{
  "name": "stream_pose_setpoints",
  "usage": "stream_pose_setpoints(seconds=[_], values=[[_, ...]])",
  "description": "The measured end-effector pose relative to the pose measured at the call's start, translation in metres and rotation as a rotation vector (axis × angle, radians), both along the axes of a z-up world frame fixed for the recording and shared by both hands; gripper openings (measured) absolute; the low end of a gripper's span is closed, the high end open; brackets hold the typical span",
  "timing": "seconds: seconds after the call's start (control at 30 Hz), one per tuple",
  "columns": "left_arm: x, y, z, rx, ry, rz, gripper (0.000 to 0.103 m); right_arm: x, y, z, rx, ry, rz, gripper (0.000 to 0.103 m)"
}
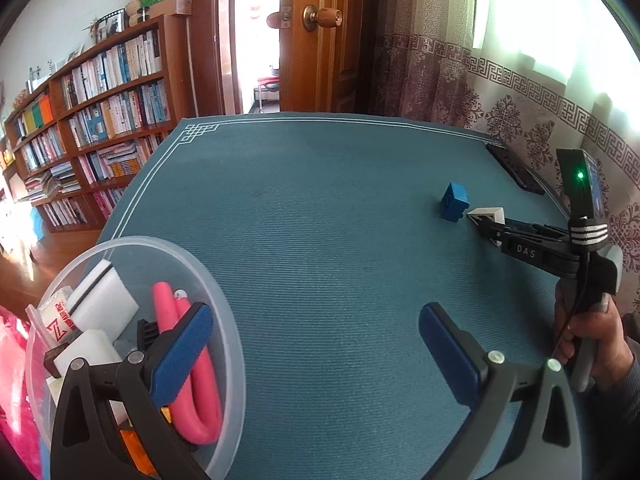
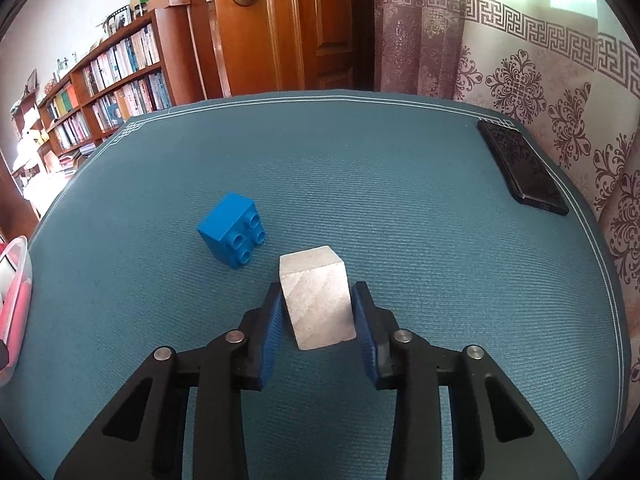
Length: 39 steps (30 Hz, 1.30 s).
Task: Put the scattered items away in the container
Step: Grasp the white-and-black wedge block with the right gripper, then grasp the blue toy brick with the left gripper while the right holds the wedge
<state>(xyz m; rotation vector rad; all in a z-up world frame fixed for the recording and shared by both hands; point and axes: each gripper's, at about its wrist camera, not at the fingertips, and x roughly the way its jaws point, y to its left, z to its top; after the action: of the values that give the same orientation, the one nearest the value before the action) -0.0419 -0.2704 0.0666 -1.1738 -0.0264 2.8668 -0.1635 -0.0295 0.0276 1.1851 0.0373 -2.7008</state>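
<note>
Legible writing: "DAS" in white on my right gripper (image 1: 486,226), seen at right of the left wrist view; a red "Z" on a packet inside the clear container (image 1: 228,312) at lower left of that view. Book spines on the bookshelf (image 1: 100,120) too small to read

Left wrist view only: container contents, namely white foam blocks (image 1: 102,304) and a pink looped tube (image 1: 188,360), plus a hand (image 1: 592,336) on the right gripper's grip. Right wrist view only: the four studs of the blue brick (image 2: 234,230), lying on its side left of centre, and the patterned face of the black phone (image 2: 524,166) at upper right

Left gripper (image 1: 316,344): jaws released wide, holding nothing, above the teal desk (image 1: 320,200) beside the container. Right gripper: jaws closed against both sides of the pale wooden cube (image 2: 318,298), low centre, just beside the brick
</note>
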Motion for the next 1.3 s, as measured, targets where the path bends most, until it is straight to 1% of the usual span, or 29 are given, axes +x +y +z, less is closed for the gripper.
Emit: stream_pose_setpoints(seconds=[0.1,0.17,0.27,0.33,0.4,0.5,0.67,0.8,0.97,1.0,1.07,1.1,1.13,1.17,1.23,1.3], values=[[-0.007,0.010,-0.001,-0.023,-0.003,-0.021,0.103,0.016,0.012,-0.002,0.018,0.000,-0.027,0.036],[-0.014,0.016,-0.003,-0.030,-0.011,-0.031,0.103,0.028,0.025,-0.003,0.013,0.001,-0.052,0.036],[-0.028,0.027,-0.006,-0.011,-0.028,-0.044,0.103,0.039,0.048,-0.006,-0.049,0.002,-0.120,0.036],[-0.039,0.037,-0.008,0.008,-0.038,-0.059,0.103,0.039,0.058,-0.006,-0.088,0.000,-0.156,0.036],[-0.050,0.051,-0.009,0.014,-0.040,-0.074,0.103,0.039,0.057,-0.006,-0.084,0.003,-0.157,0.036],[-0.063,0.072,-0.010,-0.006,-0.028,-0.090,0.103,0.040,0.054,-0.006,-0.064,0.006,-0.158,0.036],[-0.083,0.105,-0.014,-0.059,-0.018,-0.114,0.103,0.040,0.061,-0.007,-0.113,0.004,-0.153,0.036],[-0.100,0.125,-0.020,-0.096,-0.008,-0.117,0.103,0.040,0.062,-0.007,-0.127,0.003,-0.146,0.036],[-0.120,0.137,-0.025,-0.100,-0.002,-0.120,0.102,0.040,0.064,-0.007,-0.146,0.003,-0.144,0.037],[-0.124,0.139,-0.027,-0.101,-0.004,-0.118,0.101,0.040,0.064,-0.007,-0.145,0.003,-0.144,0.037],[-0.130,0.141,-0.030,-0.097,-0.011,-0.121,0.095,0.040,0.065,-0.007,-0.146,0.003,-0.144,0.037],[-0.133,0.141,-0.031,-0.093,-0.017,-0.125,0.093,0.040,0.064,-0.007,-0.145,0.003,-0.144,0.037],[-0.135,0.143,-0.033,-0.089,-0.020,-0.130,0.086,0.040,0.065,-0.007,-0.145,0.003,-0.145,0.037],[-0.138,0.145,-0.034,-0.087,-0.027,-0.134,0.077,0.040,0.064,-0.007,-0.145,0.003,-0.145,0.037],[-0.143,0.146,-0.040,-0.077,-0.052,-0.143,0.067,0.040,0.064,-0.007,-0.145,0.003,-0.145,0.037],[-0.144,0.147,-0.042,-0.062,-0.050,-0.146,0.065,0.040,0.065,-0.007,-0.146,0.003,-0.145,0.037]])
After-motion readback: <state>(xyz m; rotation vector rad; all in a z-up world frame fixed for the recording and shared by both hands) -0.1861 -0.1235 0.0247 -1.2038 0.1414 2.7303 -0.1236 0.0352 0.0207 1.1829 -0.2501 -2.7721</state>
